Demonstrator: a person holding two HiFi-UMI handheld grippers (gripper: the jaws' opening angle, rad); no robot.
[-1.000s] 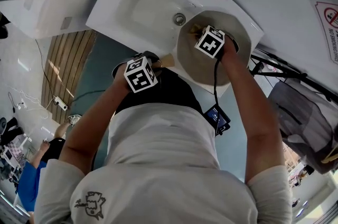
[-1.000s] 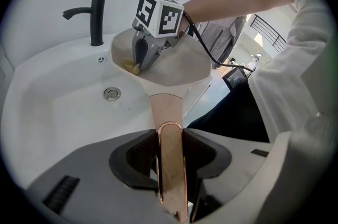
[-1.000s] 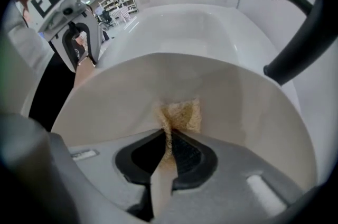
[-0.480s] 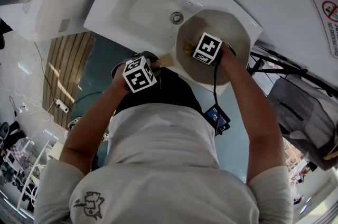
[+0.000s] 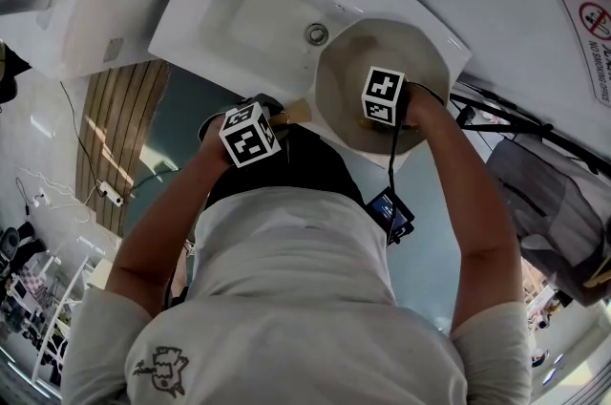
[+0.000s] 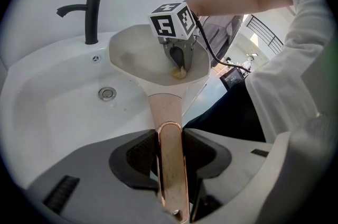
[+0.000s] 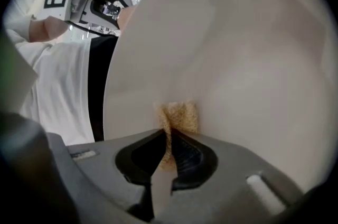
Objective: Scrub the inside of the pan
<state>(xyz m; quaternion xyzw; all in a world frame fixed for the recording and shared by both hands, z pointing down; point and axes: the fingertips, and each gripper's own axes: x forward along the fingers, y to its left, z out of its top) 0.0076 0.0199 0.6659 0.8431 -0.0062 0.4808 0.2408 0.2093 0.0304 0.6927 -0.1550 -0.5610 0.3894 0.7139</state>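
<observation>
At the left, my left gripper [image 6: 170,150] is clamped on the copper handle [image 6: 168,128], jaws pressed against both its sides. The handle runs up to the pale pan [image 6: 138,56]. I hold the pan tilted over the right end of the white sink [image 6: 53,112], and part of it appears to hang past the sink's front edge. Inside the pan, near its side wall, my right gripper [image 7: 168,157] pinches a yellow sponge [image 7: 180,114] and presses it against the pan's surface.

The sponge worries me most. Only a thin fold of it sits between the jaws, so a hard stroke against the wall could pull it free, and bare jaw tips would then scrape the coating. Pressing off to one side of the handle's line could also turn the pan in my left grip, since the handle is smooth and narrow. If the pan slips where it overhangs, I judge that it goes to the floor, not into the basin. The black cable [image 5: 389,155] trailing from the right gripper hangs close to the near rim and could snag there on a stroke towards me.

For room, the basin around the drain [image 6: 107,93] lies bare to the left. The black tap [image 6: 87,6] stands just behind the pan's far rim, which limits strokes that way. To the right, the curving wall closes in.
</observation>
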